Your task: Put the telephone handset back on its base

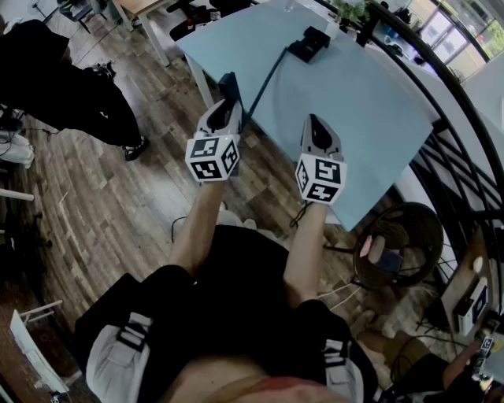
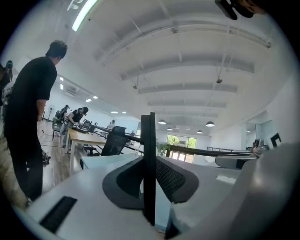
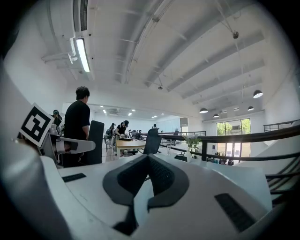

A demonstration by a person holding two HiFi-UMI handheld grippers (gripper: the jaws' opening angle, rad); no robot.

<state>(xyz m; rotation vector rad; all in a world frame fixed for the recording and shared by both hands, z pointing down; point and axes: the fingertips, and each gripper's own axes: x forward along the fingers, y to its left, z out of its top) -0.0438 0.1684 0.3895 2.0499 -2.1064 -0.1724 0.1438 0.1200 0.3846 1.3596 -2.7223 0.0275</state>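
Observation:
A black telephone base (image 1: 309, 43) stands at the far end of the light blue table (image 1: 354, 118). A dark cord (image 1: 268, 75) runs from it to the black handset (image 1: 228, 81), which sticks out past the table's near left edge. My left gripper (image 1: 228, 101) is shut on that handset. In the left gripper view the handset (image 2: 148, 154) stands as a thin dark slab, upright between the pads of the left gripper (image 2: 149, 187). My right gripper (image 1: 313, 120) hovers over the table's near edge, to the right of the left one. Its jaws (image 3: 149, 161) are shut with nothing in them.
A black curved railing (image 1: 449, 102) runs along the table's right side. A dark round basket (image 1: 398, 244) sits on the wooden floor at the right. A person in black (image 1: 71, 86) stands at the left. A small plant (image 1: 350, 9) is at the table's far edge.

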